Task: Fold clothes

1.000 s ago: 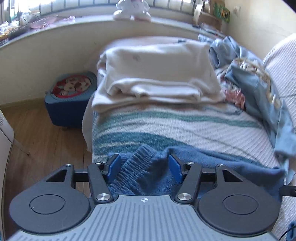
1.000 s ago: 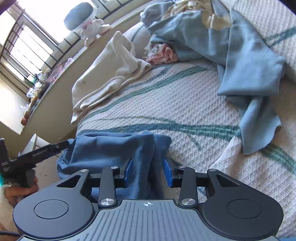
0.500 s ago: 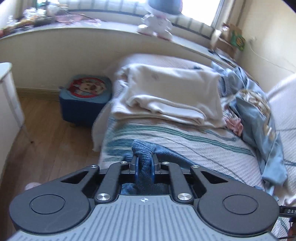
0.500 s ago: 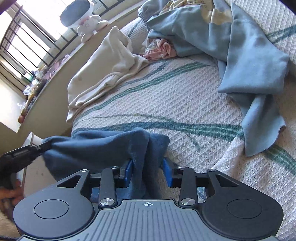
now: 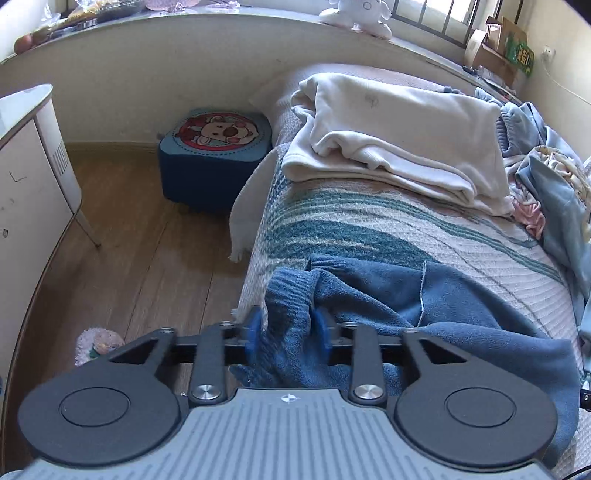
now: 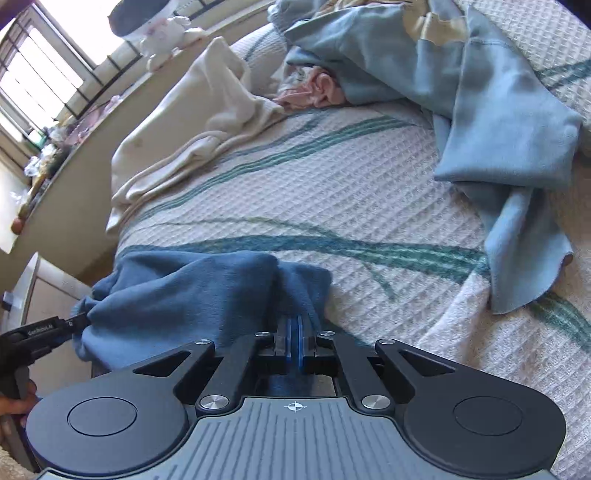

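While the dark blue garment lies at the bed's near edge, the right gripper pinches its fabric, and the left gripper's jaws are opening around its ribbed cuff.

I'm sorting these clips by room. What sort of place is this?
Most likely a bedroom: a bed with a striped bedspread, loose clothes such as the folded cream garment, and a plush toy on the windowsill.
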Motion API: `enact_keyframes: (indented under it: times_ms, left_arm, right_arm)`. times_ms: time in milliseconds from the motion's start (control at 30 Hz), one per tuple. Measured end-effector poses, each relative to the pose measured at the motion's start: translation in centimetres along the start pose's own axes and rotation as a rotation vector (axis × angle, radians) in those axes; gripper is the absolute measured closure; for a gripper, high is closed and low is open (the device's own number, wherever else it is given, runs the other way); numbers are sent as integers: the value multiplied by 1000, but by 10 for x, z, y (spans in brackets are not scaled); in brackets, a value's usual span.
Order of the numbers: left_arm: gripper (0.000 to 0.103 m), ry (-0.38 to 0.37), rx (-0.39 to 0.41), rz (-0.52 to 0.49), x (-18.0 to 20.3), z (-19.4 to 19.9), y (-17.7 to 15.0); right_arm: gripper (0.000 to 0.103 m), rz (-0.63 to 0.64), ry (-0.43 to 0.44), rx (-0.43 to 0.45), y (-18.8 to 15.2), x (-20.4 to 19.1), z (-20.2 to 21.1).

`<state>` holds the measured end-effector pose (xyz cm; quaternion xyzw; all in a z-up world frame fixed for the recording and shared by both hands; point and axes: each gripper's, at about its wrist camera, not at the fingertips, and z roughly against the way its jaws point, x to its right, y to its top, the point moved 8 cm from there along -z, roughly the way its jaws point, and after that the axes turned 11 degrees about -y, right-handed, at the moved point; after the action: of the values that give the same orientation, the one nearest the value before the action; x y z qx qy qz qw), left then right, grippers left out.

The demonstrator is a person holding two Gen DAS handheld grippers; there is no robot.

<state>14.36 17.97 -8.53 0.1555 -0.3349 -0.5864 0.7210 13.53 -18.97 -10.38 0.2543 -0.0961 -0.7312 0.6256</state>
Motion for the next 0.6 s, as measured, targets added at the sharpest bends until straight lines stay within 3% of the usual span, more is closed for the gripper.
enact_keyframes:
  times_ms: [33, 233, 433, 600]
  left_arm:
    - [57, -7, 7, 3, 0, 3, 1]
    - [42, 12, 113, 24, -6, 44, 22]
    - [42, 5, 177, 0, 3, 79, 33]
    - [41, -49, 144, -60, 29, 82, 22]
  right_arm:
    - [94, 0, -5, 4, 1, 2, 1]
    - [84, -32, -50, 32, 6, 20, 12]
    - [84, -25, -40, 53, 8, 24, 26]
    - [84, 15, -8, 80, 4, 20, 43]
